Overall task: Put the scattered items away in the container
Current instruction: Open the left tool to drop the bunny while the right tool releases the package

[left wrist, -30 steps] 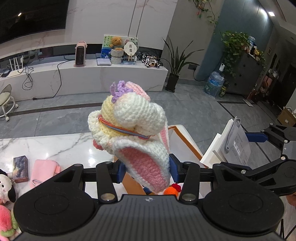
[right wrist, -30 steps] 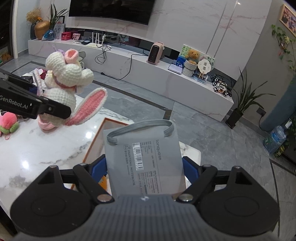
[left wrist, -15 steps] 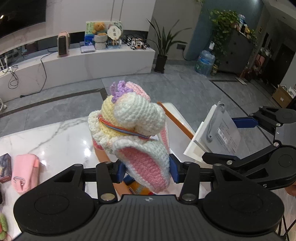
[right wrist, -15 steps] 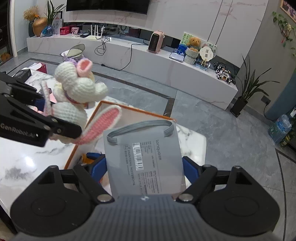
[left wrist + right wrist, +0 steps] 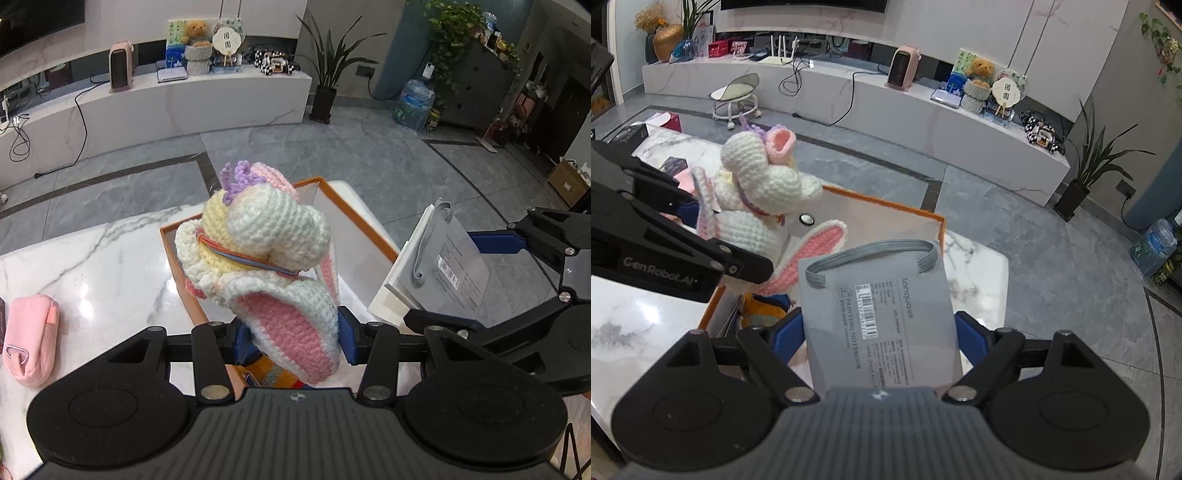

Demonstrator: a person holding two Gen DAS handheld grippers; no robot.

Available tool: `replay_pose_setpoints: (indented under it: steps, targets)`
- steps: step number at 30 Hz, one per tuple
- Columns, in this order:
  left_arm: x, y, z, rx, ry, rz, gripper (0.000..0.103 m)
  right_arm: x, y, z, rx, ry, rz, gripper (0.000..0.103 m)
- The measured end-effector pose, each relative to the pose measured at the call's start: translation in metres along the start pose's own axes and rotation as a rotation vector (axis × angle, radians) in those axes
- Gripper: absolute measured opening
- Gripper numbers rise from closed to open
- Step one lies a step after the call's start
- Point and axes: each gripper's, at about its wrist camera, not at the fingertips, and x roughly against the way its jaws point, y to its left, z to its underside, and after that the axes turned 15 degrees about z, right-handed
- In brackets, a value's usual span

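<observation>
The left gripper point(image 5: 291, 341) is clamped on a soft, light crocheted bunny point(image 5: 258, 258) by its floppy ear, above the orange box point(image 5: 365, 229) ahead. The right gripper point(image 5: 877, 334) pinches a stiff notebook point(image 5: 882, 314) by its edges, beside it.

The room is lit from above by soft indoor light, bright enough to see well. The shiny marble surface point(image 5: 92, 258) shows white glare spots. Both pictures bend at the edges, so the long white shelf point(image 5: 192, 99) by the wall and the floor lines look curved. The crochet bunny point(image 5: 266, 254) looks sharp up close. Far things by the dark doorway look dim and a bit fuzzy. Shadows are soft.
</observation>
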Motion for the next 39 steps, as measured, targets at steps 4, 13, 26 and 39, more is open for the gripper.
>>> replay_pose_setpoints:
  steps: [4,13,26,39]
  targets:
    - [-0.012,0.003,0.002,-0.002,0.027,0.003,0.054,-0.012,0.005,0.005,0.003,0.025,-0.011,0.086]
    - [-0.037,0.008,0.005,-0.005,0.084,0.012,0.054,-0.038,0.012,0.011,0.013,0.071,-0.024,0.086]
    - [-0.065,0.013,0.016,-0.02,0.158,0.01,0.054,-0.067,0.016,0.027,0.014,0.123,-0.045,0.086]
    - [-0.081,0.005,0.018,-0.057,0.2,-0.025,0.057,-0.08,0.017,0.04,0.016,0.147,-0.057,0.086]
